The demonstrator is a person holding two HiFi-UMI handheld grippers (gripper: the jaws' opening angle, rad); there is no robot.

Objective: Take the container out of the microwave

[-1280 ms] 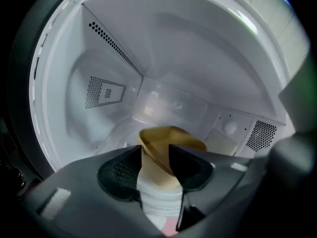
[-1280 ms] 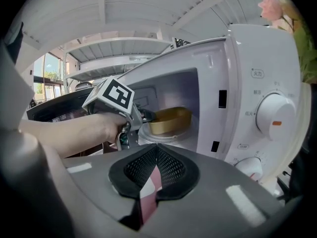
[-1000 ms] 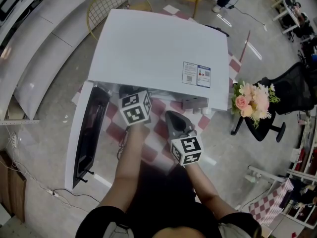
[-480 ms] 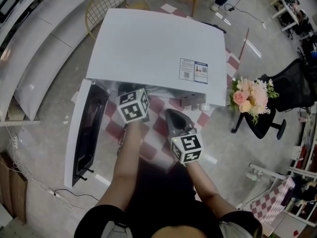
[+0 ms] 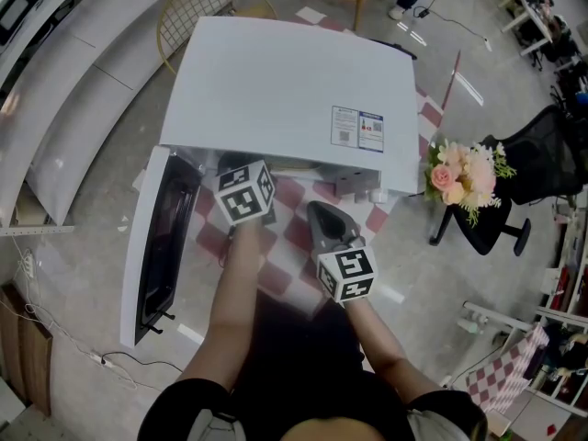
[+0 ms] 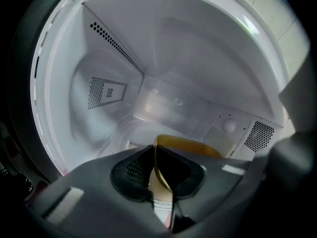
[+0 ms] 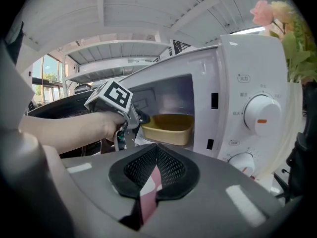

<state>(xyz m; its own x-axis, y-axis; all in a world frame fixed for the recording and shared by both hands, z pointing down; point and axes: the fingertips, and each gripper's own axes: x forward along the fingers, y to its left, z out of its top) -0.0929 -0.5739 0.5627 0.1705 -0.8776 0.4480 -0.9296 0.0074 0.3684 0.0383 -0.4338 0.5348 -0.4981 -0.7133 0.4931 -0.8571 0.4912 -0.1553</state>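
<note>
A shallow yellow container [image 7: 168, 128] sits inside the white microwave [image 5: 285, 90], whose door [image 5: 161, 246] hangs open to the left. My left gripper [image 6: 153, 150] reaches into the cavity, and its jaws have just been closing. They are now shut on the near rim of the container [image 6: 198, 147], with the thin yellow edge pinched between the pads. In the head view only its marker cube [image 5: 243, 194] shows below the microwave's top. My right gripper [image 7: 156, 150] waits outside in front of the microwave, shut with nothing between its jaws.
The microwave stands on a red-and-white checked cloth [image 5: 294, 237]. Its control knobs [image 7: 260, 115] are on the right of the opening. A bunch of pink flowers [image 5: 459, 177] stands at the right corner, with a black office chair [image 5: 542, 163] beyond.
</note>
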